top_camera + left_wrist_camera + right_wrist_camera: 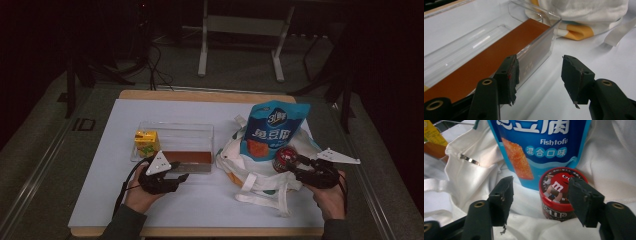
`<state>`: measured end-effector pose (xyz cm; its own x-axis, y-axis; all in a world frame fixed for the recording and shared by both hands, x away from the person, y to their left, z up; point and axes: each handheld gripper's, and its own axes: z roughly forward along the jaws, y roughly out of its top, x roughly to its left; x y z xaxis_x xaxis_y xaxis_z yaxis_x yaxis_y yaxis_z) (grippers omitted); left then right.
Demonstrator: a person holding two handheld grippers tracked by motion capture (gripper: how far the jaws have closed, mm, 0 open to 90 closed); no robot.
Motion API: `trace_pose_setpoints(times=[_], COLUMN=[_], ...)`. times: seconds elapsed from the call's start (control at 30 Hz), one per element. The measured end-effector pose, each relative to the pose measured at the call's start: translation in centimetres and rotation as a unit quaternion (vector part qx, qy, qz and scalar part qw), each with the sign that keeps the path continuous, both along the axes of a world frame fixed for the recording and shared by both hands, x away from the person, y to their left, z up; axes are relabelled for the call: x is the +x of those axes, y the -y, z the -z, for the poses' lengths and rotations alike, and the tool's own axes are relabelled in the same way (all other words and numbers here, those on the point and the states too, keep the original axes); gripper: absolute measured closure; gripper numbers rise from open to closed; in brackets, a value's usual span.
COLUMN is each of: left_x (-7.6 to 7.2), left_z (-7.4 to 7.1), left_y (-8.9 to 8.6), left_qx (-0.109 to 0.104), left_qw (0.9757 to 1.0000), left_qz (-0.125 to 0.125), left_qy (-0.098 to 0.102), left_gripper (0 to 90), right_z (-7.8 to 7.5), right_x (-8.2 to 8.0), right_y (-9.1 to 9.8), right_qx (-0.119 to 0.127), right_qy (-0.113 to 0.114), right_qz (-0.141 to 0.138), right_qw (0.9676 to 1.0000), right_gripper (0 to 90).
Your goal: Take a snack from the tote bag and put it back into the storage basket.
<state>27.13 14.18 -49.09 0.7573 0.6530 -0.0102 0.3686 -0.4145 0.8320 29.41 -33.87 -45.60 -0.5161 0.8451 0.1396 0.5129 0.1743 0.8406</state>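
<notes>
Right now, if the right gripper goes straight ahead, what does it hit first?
Probably the red candy tub: it sits just ahead of the open right gripper, off toward one pad, on the white bag. The blue snack pouch stands behind it. Depth is hard to judge.

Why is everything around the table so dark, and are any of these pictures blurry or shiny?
High view: light falls on the white table alone, the room behind is nearly black, the picture soft. Left gripper view: glare streaks on the clear box; the near jaws are slightly blurred. Right gripper view: the blue bag and red tub are sharp, the white cloth bag bright.
</notes>
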Motion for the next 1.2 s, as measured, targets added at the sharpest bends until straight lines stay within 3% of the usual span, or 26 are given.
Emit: trace_pose_setpoints(times=[0.23,0.63,0.9,1.2], left_x=[0.0,0.1,0.1,0.2], left_z=[0.9,1.9,2.5,3.5], left_y=[0.1,0.2,0.3,0.5], left_qx=[0.007,0.0,-0.004,-0.006], left_qw=[1.0,0.9998,0.9999,0.9997], left_qz=[0.004,0.009,0.011,0.007], left_qy=[-0.006,-0.015,-0.012,-0.025], left_gripper=[47.0,46.8,46.7,46.3], right_z=[-0.2,-1.2,-1.9,-2.0], right_x=[0.5,1.5,2.4,3.7], right_y=[-0.3,-0.3,-0.2,-0.4], right_qx=[-0.005,-0.023,-0.03,-0.038], right_qy=[0.0,0.012,0.015,0.009], right_qz=[0.002,0.011,0.021,0.03], right_qw=[1.0,0.9996,0.9992,0.9988], right_gripper=[31.0,39.9,40.2,40.4])
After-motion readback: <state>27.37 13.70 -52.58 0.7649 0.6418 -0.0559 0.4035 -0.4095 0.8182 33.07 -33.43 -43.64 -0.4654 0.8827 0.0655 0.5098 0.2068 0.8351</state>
